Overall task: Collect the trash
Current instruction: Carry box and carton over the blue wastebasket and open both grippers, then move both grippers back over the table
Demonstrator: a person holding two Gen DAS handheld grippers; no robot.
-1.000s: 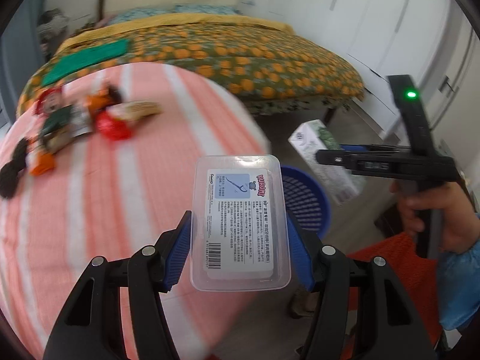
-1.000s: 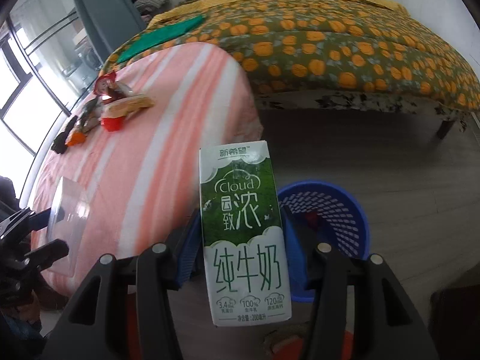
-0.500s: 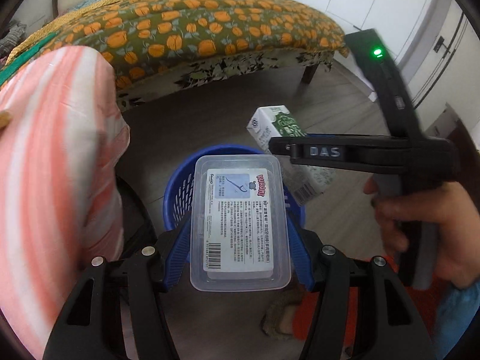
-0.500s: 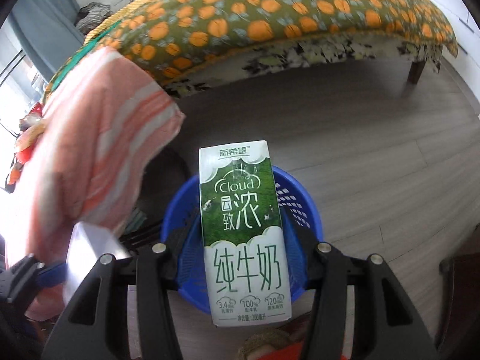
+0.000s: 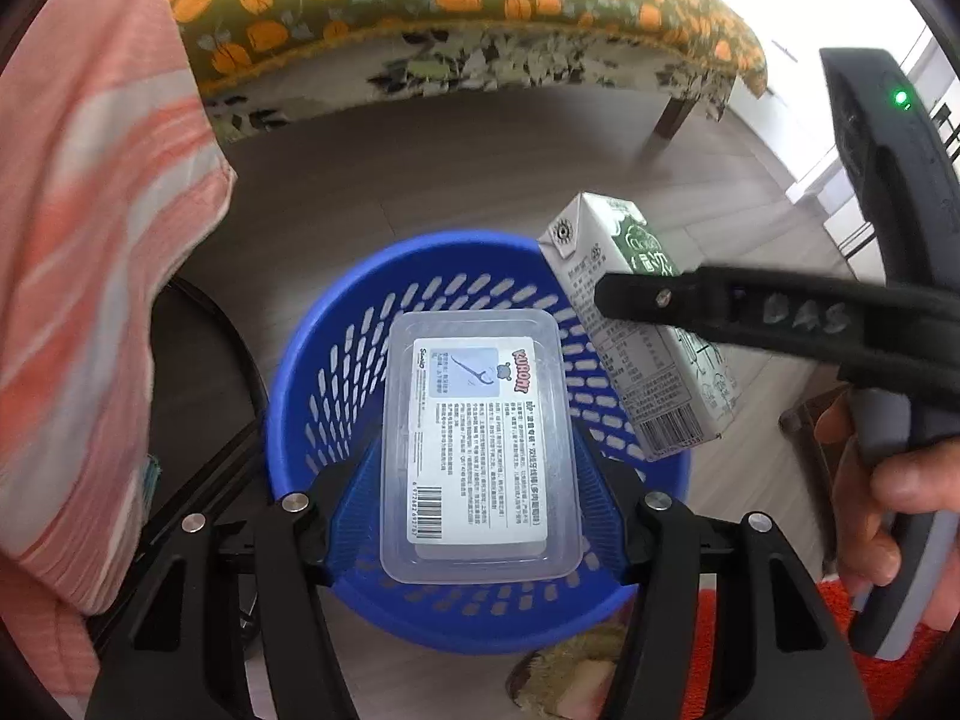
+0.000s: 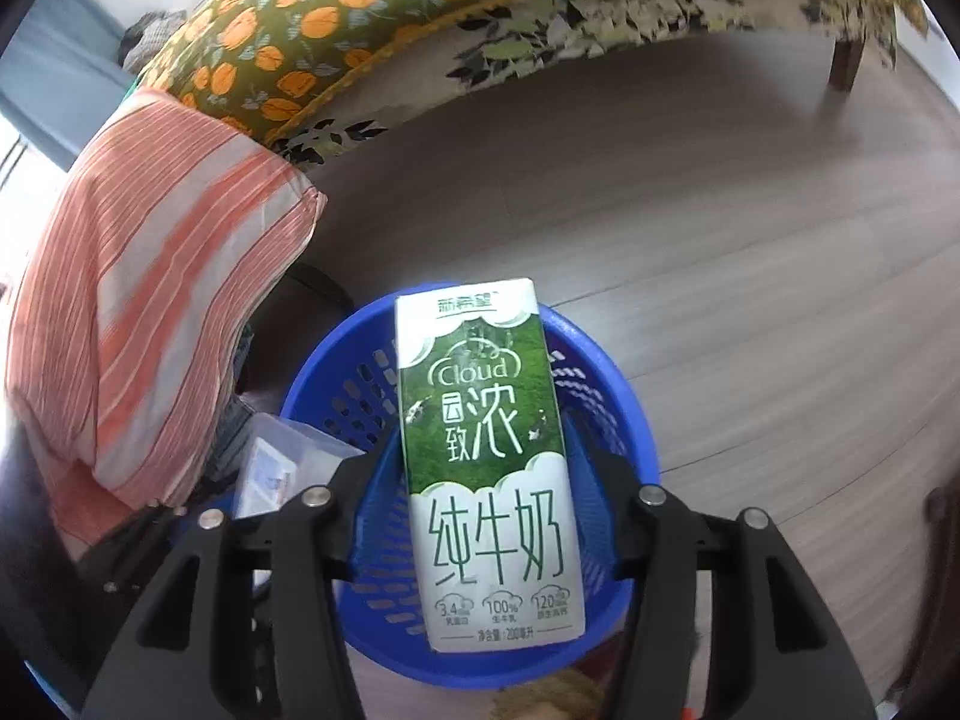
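Observation:
My left gripper [image 5: 480, 480] is shut on a clear plastic box [image 5: 480, 444] with a printed label, held right above the blue perforated basket [image 5: 336, 372] on the floor. My right gripper [image 6: 489, 480] is shut on a green and white milk carton [image 6: 486, 456], held over the same basket [image 6: 612, 396]. In the left wrist view the carton [image 5: 636, 324] and the right gripper [image 5: 660, 300] hang over the basket's right rim. In the right wrist view the plastic box [image 6: 282, 462] shows at the basket's left rim.
A table with a pink striped cloth [image 5: 90, 240] stands left of the basket. A bed with an orange-patterned cover [image 5: 420, 6] lies behind, its leg [image 5: 678, 108] on the grey wood floor [image 6: 720, 240]. A red mat [image 5: 888, 660] lies at lower right.
Both grippers have swung from over the striped table toward the floor and come down over the blue basket, each still holding its item.

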